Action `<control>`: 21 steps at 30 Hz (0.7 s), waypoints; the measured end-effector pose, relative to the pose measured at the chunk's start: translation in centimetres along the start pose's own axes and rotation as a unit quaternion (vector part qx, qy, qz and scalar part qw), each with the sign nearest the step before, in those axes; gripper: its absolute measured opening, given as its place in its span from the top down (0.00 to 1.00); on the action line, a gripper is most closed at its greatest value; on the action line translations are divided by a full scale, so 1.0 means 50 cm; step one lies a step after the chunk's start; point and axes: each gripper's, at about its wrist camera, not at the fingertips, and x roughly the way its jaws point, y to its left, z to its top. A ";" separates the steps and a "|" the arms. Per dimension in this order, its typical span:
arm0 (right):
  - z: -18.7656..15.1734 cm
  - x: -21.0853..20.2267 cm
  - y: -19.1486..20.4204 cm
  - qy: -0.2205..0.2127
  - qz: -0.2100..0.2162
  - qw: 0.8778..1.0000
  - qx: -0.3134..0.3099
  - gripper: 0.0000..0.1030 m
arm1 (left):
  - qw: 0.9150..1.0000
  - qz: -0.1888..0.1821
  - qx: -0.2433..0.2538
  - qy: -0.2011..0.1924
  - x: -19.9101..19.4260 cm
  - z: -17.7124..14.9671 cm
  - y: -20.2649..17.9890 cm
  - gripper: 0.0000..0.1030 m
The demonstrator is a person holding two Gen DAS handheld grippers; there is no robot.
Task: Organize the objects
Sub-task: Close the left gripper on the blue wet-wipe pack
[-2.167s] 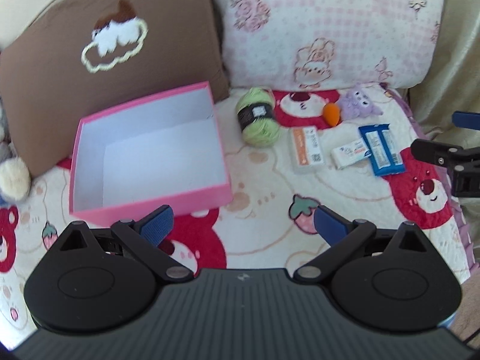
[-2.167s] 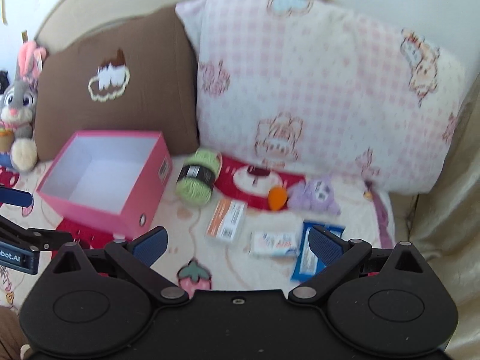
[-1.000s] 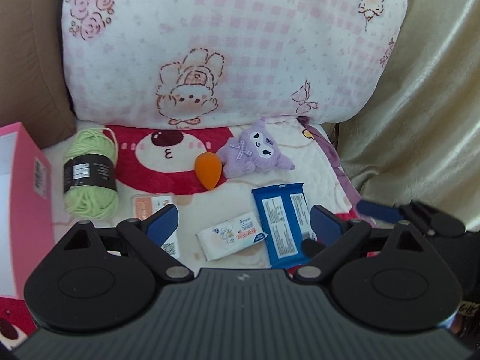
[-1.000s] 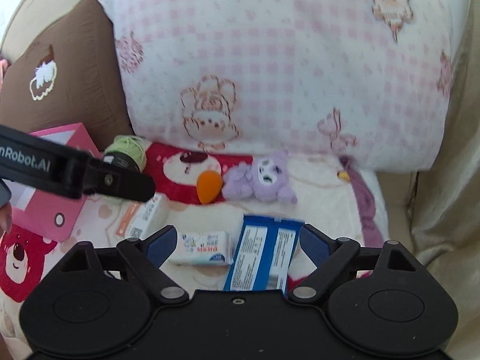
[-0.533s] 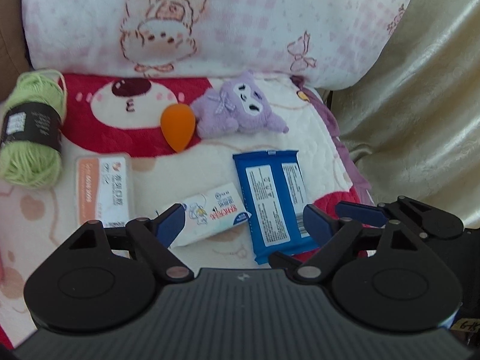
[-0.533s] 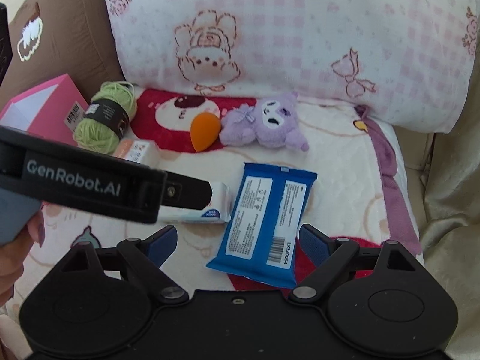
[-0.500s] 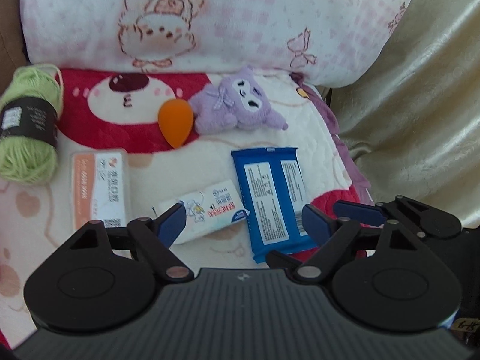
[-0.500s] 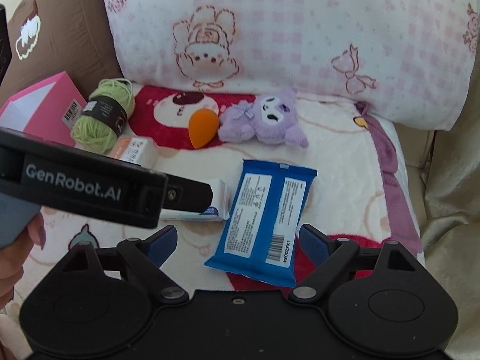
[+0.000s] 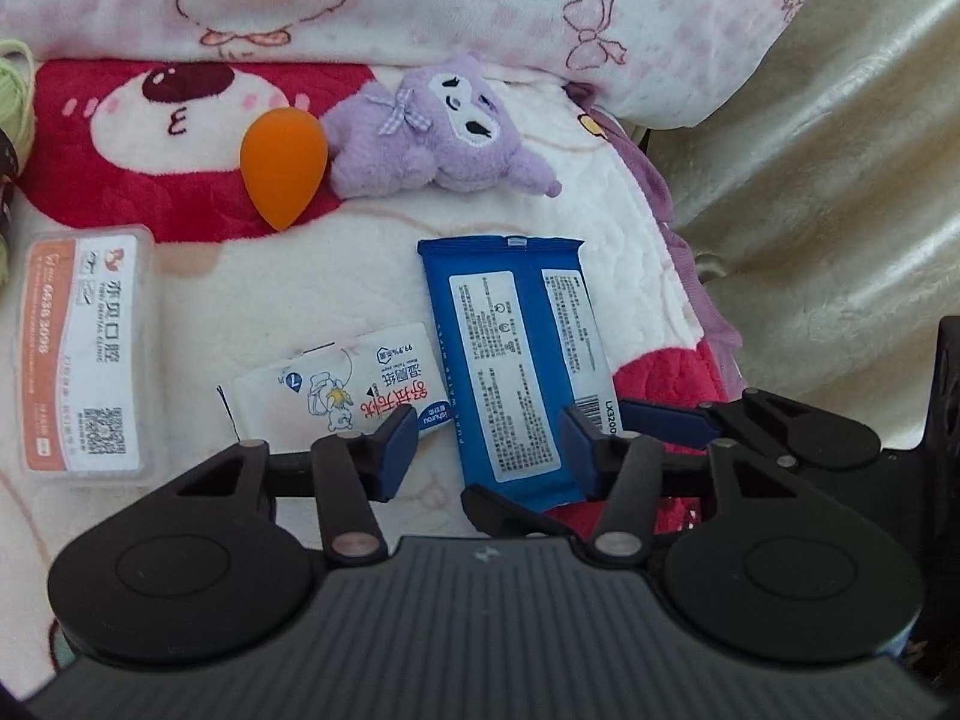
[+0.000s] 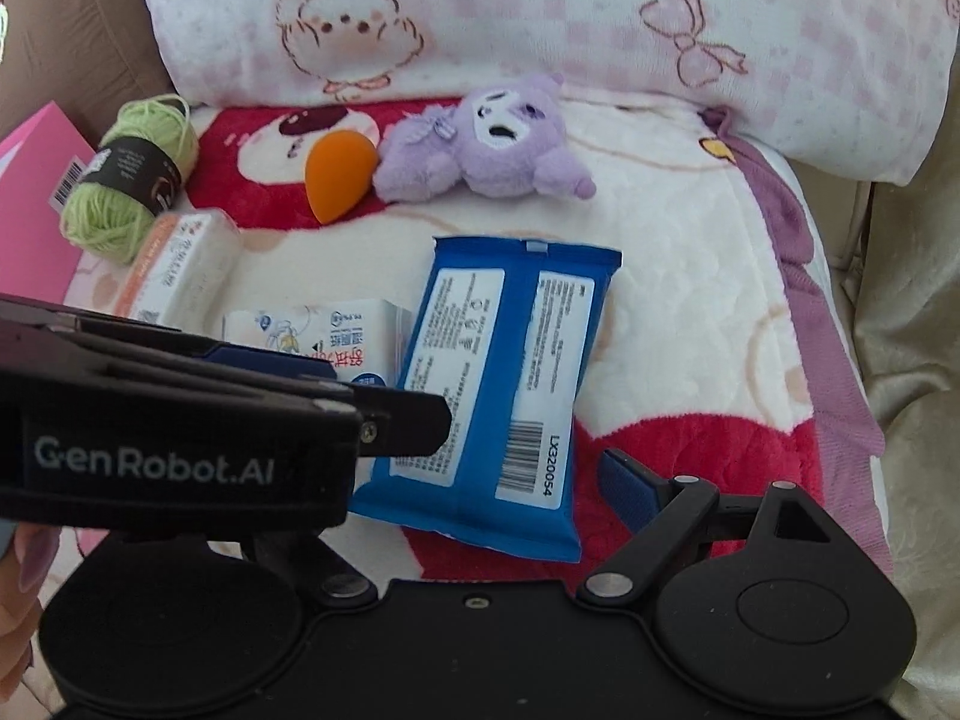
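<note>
We are closing both claws in on the blue pack [image 9: 517, 360], far nearer than a second ago | left gripper [image 9: 489, 441] spread, straddling its near end, not grasping | right gripper [image 10: 522, 480] spread, empty beside it | pack lying flat beside the white packet [image 9: 336, 390], unlifted | pink box [image 10: 30, 192] now off left.

We see a blue wipes pack [image 10: 498, 384] with white label panels; a white tissue packet [image 9: 342, 390] printed in red and blue; an orange sponge [image 9: 283, 165]; a lilac plush [image 10: 486, 141]; green yarn [image 10: 129, 177] in a black band; an orange-and-white card case [image 9: 84, 348]; a cream blanket [image 10: 678, 276] with red bears; a pink-checked pillow [image 10: 540, 12].
</note>
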 end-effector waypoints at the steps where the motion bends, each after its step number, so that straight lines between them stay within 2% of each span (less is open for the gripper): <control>1: -0.001 0.002 0.000 0.001 0.001 1.000 0.000 0.15 | 1.000 -0.002 0.000 0.001 0.000 -0.001 0.000 0.54; 4: -0.001 0.003 0.001 -0.001 0.001 1.000 0.001 0.19 | 1.000 -0.009 -0.001 0.007 0.001 -0.009 0.000 0.56; 7: 0.000 0.005 0.003 -0.001 -0.003 1.000 0.005 0.30 | 1.000 -0.011 -0.015 0.017 0.018 -0.011 0.007 0.62; 14: 0.000 -0.013 -0.006 0.010 0.014 1.000 0.009 0.46 | 0.999 -0.016 -0.047 0.010 0.040 -0.016 0.018 0.61; 17: 0.001 -0.016 -0.022 0.017 0.031 0.999 0.022 0.46 | 0.998 -0.023 -0.061 0.007 0.042 -0.011 0.025 0.57; 21: 0.001 -0.007 -0.027 0.019 0.033 0.999 0.039 0.43 | 0.996 -0.031 -0.086 0.002 0.054 -0.006 0.032 0.53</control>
